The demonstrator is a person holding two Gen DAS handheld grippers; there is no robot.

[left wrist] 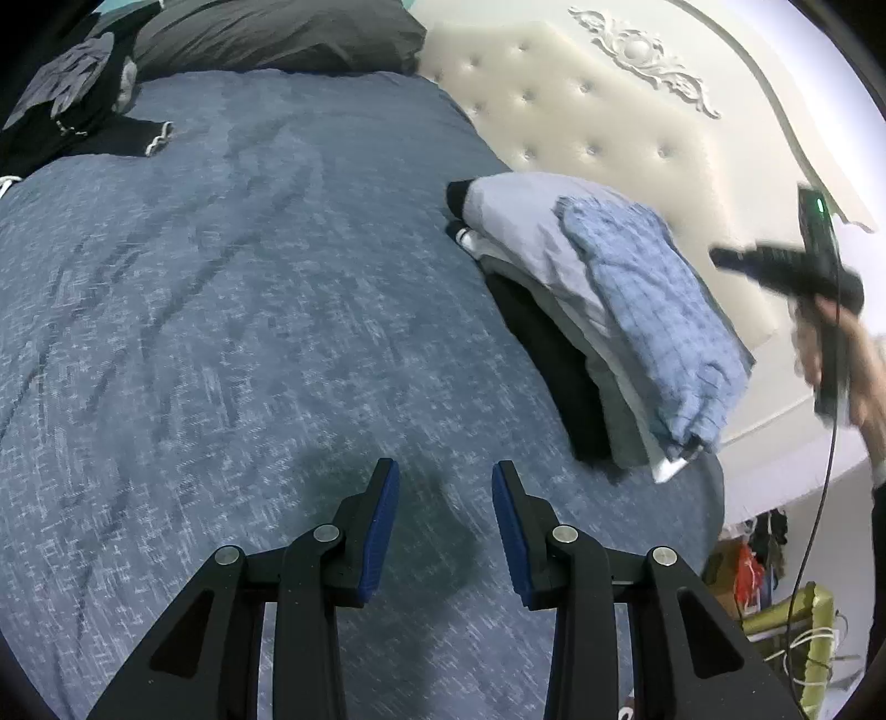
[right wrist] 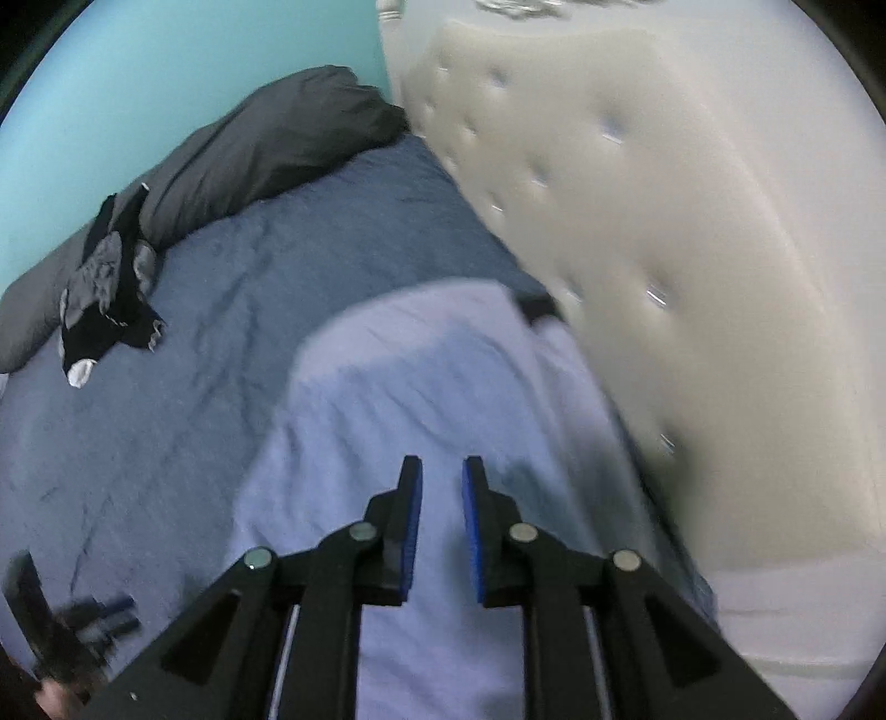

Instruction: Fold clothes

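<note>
A stack of folded clothes lies by the headboard, with a blue checked garment (left wrist: 653, 310) on top, pale lavender cloth (left wrist: 520, 221) under it and a black piece (left wrist: 554, 376) lower down. My left gripper (left wrist: 446, 471) hovers open over the bare blue bedspread (left wrist: 221, 277), left of the stack, nothing between its fingers. My right gripper (right wrist: 443, 465) hangs just above the stack's pale blue cloth (right wrist: 415, 360), its jaws a little apart and empty. From the left wrist view the right gripper (left wrist: 725, 259) shows blurred in a hand beyond the stack. A heap of unfolded dark clothes (left wrist: 72, 99) (right wrist: 105, 293) lies far off.
A dark grey pillow (left wrist: 277, 33) (right wrist: 266, 144) lies along the far edge of the bed. The cream tufted headboard (left wrist: 581, 111) (right wrist: 664, 221) rises right behind the stack. Clutter on the floor (left wrist: 775, 581) sits past the bed's corner. The left gripper (right wrist: 83, 615) shows blurred at lower left.
</note>
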